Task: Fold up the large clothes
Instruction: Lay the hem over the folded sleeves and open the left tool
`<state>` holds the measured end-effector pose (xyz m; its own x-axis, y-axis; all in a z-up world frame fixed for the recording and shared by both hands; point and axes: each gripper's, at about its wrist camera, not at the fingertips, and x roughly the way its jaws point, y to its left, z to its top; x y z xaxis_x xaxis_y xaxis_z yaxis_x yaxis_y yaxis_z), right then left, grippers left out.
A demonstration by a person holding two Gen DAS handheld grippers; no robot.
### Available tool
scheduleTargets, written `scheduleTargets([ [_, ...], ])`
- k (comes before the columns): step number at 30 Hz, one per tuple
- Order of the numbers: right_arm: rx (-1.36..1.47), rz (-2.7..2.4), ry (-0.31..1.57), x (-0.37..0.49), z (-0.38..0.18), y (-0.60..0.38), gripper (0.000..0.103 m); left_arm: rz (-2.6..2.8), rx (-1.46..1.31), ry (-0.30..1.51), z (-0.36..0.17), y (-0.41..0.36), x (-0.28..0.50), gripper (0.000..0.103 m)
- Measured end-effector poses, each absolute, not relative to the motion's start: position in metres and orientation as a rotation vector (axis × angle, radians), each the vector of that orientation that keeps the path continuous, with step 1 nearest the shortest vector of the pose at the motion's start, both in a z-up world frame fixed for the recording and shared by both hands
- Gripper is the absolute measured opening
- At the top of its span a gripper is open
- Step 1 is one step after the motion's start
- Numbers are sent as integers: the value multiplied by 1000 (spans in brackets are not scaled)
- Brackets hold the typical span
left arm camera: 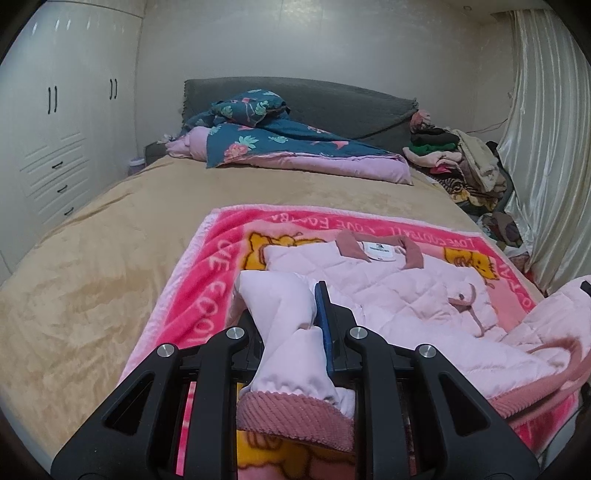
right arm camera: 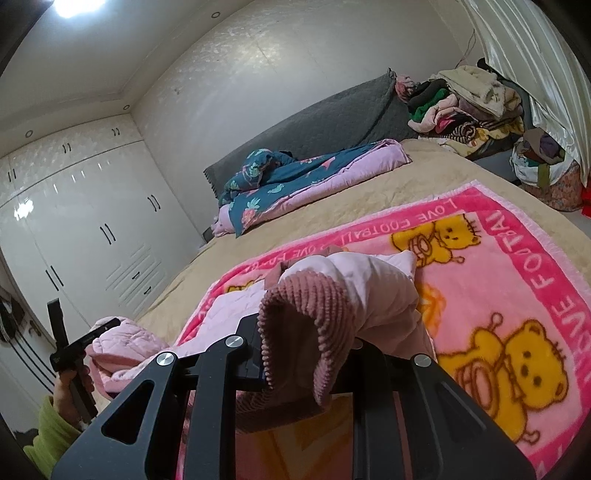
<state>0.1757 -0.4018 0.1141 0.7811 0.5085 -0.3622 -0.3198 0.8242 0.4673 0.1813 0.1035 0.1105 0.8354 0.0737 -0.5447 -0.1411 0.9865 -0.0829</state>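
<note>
The left gripper (left arm camera: pixel 295 325) and the right gripper (right arm camera: pixel 306 332) are each clamping their jaws on one hem corner of the jacket (left arm camera: pixel 388 288). Its body is lying ahead of both jaws on the blanket (left arm camera: pixel 221 251), collar (left arm camera: pixel 376 251) farthest away.

1. A white wardrobe (left arm camera: pixel 55 122) stands at the wall beside the bed.
2. A grey headboard (left arm camera: pixel 332 99) is behind a blue flowered quilt (left arm camera: pixel 280 144).
3. A pile of clothes (right arm camera: pixel 469 107) lies near a shiny curtain (left arm camera: pixel 543 147).
4. A ceiling light (right arm camera: pixel 75 5) shines.
</note>
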Motion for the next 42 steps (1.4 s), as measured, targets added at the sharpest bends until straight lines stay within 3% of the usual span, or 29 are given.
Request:
scheduleTargets([
  [22, 456, 354, 579, 273, 82, -402, 18, 244, -88, 543, 89, 101, 230, 17],
  [32, 446, 304, 628, 313, 69, -396, 19, 249, -80, 534, 79, 99, 240, 26],
  [37, 445, 290, 650, 328, 62, -394, 19, 220, -123, 523, 79, 101, 241, 37],
  [42, 457, 293, 679, 347, 52, -395, 19, 165, -179, 493, 84, 98, 233, 66],
])
